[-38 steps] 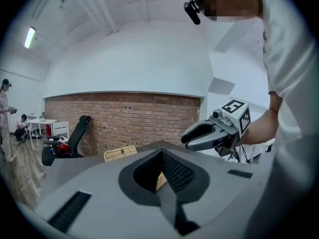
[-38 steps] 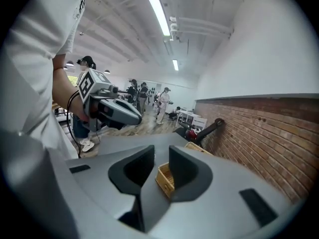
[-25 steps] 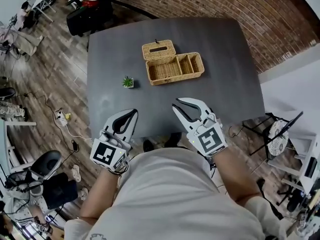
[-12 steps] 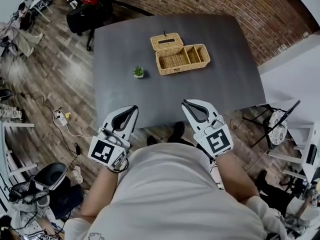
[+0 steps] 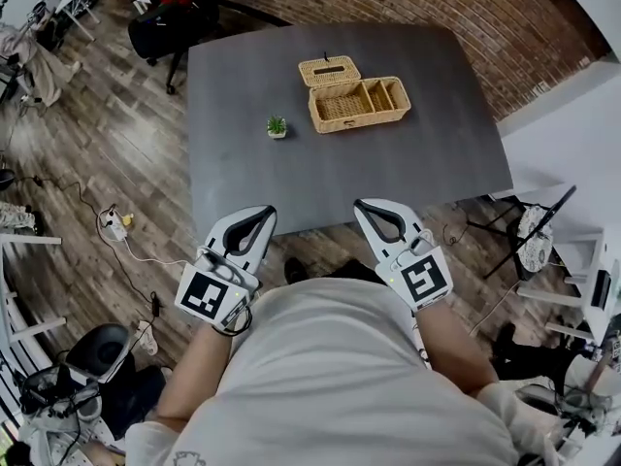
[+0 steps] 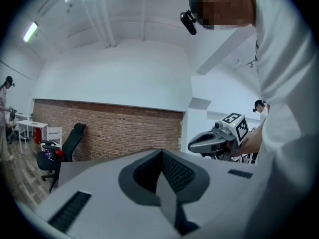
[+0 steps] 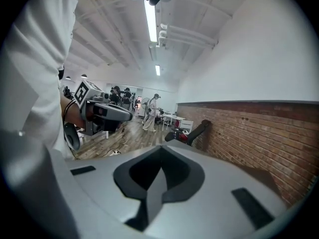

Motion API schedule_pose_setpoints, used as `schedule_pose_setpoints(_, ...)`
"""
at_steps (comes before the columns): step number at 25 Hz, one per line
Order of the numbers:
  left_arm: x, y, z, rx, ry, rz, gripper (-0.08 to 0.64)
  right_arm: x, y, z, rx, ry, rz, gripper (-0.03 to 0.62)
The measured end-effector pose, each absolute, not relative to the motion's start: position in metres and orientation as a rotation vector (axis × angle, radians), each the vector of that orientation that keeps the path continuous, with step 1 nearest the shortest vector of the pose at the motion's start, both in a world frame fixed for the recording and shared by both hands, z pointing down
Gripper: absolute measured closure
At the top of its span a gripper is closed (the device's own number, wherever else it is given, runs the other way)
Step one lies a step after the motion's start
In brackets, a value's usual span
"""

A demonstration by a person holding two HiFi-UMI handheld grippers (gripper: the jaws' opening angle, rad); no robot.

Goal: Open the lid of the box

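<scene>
White plastic left gripper point(image 5: 264, 214), dark-padded: jaws pressed together, nothing between them. It is held low beside the person's torso, just past the near edge of the dark grey square table point(image 5: 291, 173). Judged a rest posture, well apart from all objects.

Small green potted plant point(image 5: 277, 125): upright on the table, left of centre, near the box but not touching. Not a task item, and it stands out of the lid's way.

Flat woven wicker lid point(image 5: 328, 70), with a dark slot in its top: lies folded back on the table, touching the far-left side of the box. Probably hinged there, though the joint is too small to confirm.

Rectangular tan wicker box point(image 5: 361, 120): sits at the far middle of the table with its interior exposed. One large compartment shows at left and narrower ones at right, all apparently empty. Judgement: the lid is already open, so the task looks complete.

White plastic right gripper point(image 5: 364, 207): its jaws have just been closing and now meet, with nothing caught between them. It mirrors the left one at the near table edge, far from the box. Both tools being empty and closed fits a finished step.
</scene>
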State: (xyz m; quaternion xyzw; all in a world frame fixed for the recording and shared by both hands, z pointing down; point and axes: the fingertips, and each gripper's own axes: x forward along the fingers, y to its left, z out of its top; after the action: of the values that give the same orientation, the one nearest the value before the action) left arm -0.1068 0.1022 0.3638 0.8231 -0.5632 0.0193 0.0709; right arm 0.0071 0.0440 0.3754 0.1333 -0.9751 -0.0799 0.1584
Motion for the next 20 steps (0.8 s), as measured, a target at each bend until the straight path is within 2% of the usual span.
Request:
schedule_pose_setpoints(8, -0.080, 0.109, 0.349, 2.487, -1.739, 0.031, 0.549, 0.025, 0.059, 0.366, 0.268, -2.814, -0.259, 0.586)
schedule_pose_setpoints(20, 0.002, 0.111, 0.344, 2.466, -1.797, 0.054, 0.549, 0.098, 0.068, 0.363, 0.173, -2.846, -0.262, 0.586)
